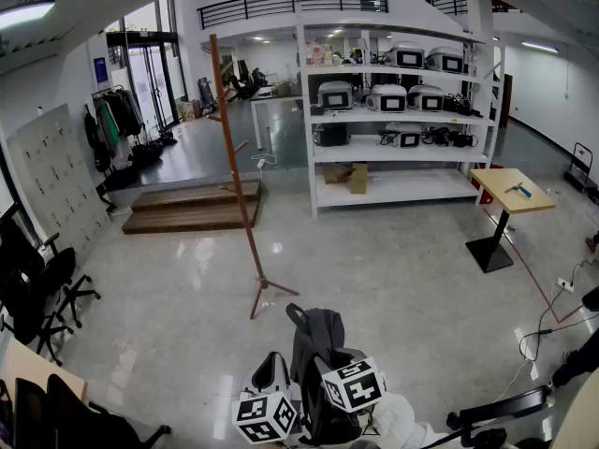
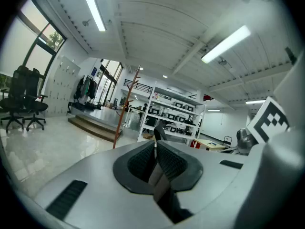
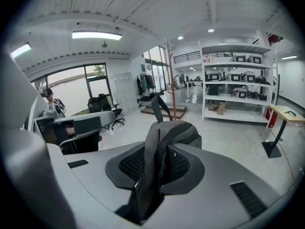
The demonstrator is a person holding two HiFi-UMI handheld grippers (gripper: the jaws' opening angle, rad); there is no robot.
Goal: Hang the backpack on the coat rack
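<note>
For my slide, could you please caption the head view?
The backpack held by left gripper and right gripper, coat rack ahead.

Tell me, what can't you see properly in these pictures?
- Head view: the backpack is partly hidden behind the marker cubes.
- Left tool view: the left tool itself hides most of the backpack.
- Head view: the things on the yellow table are too small to name.

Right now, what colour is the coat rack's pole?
Reddish-brown wood. The coat rack shows best in the head view.
</note>
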